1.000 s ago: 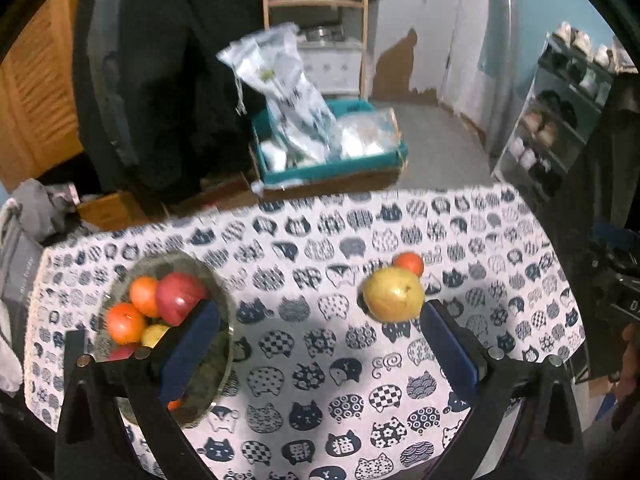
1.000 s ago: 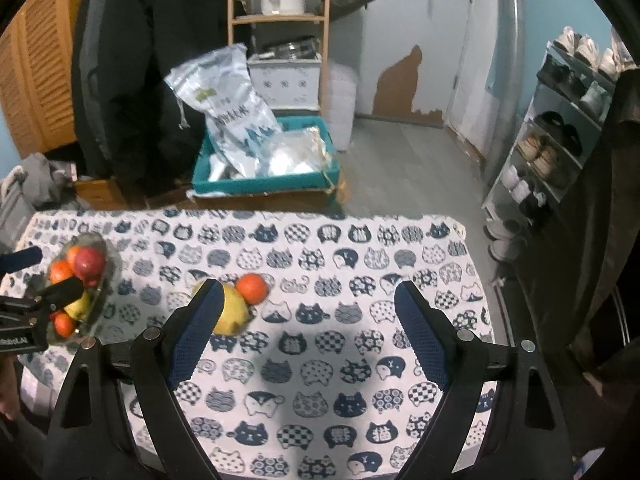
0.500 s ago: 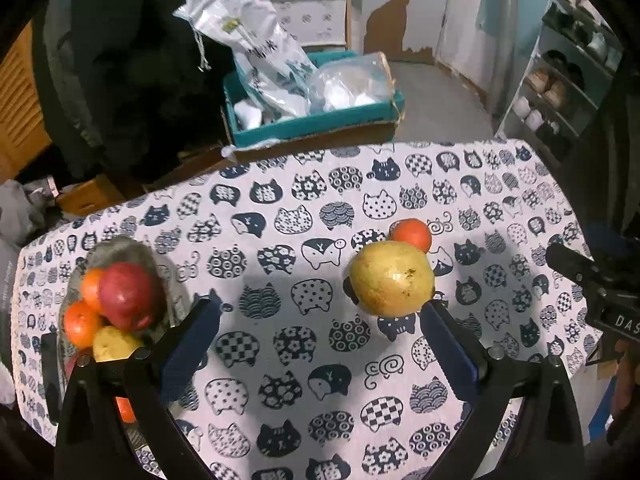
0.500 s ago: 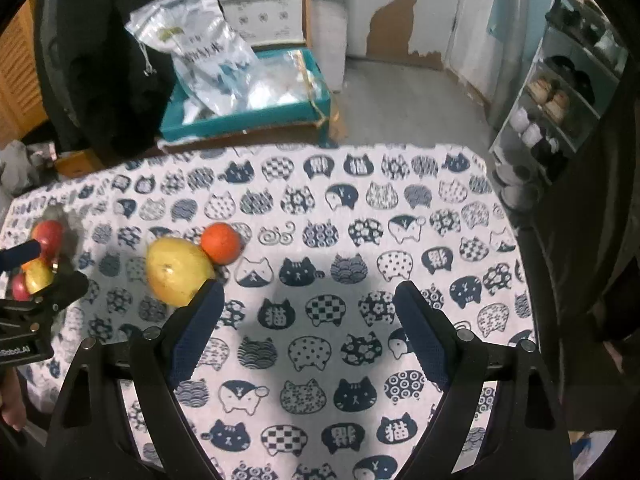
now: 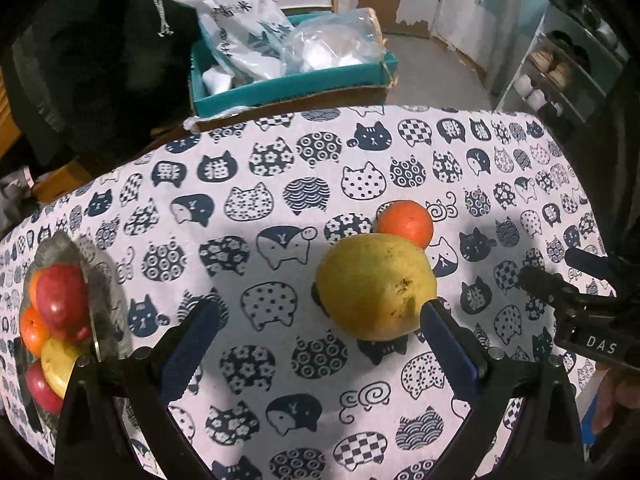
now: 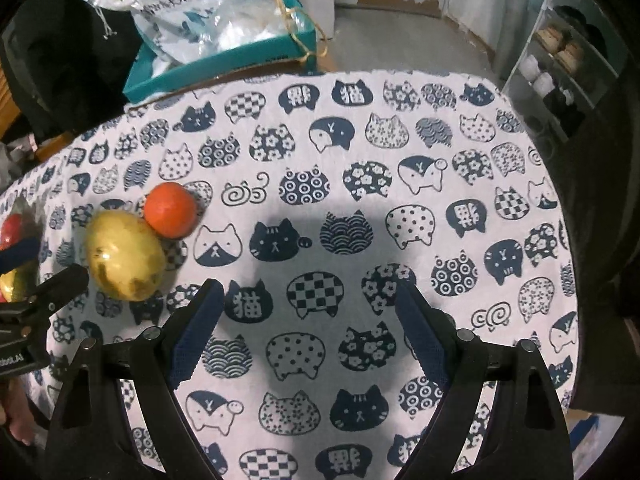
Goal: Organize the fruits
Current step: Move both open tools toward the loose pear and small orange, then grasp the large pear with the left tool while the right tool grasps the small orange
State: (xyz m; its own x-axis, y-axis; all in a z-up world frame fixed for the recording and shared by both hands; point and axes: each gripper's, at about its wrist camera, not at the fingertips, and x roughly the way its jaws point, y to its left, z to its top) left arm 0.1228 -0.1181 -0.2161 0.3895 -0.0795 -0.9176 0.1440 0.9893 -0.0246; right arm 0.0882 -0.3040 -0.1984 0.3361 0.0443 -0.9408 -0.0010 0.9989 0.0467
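Hovering wide apart and empty, the left claw point(image 5: 318, 344) has the big yellow-green fruit point(image 5: 374, 286) just ahead of its right finger; the right claw point(image 6: 308, 320) hangs equally wide over bare cloth. That fruit looks heavy, firm and smooth, so grip across its widest middle. Touching it behind is one small orange point(image 5: 405, 222). At the worktop's point(image 5: 280, 168) left edge, one bowl point(image 5: 102, 300) holds about six fruits.
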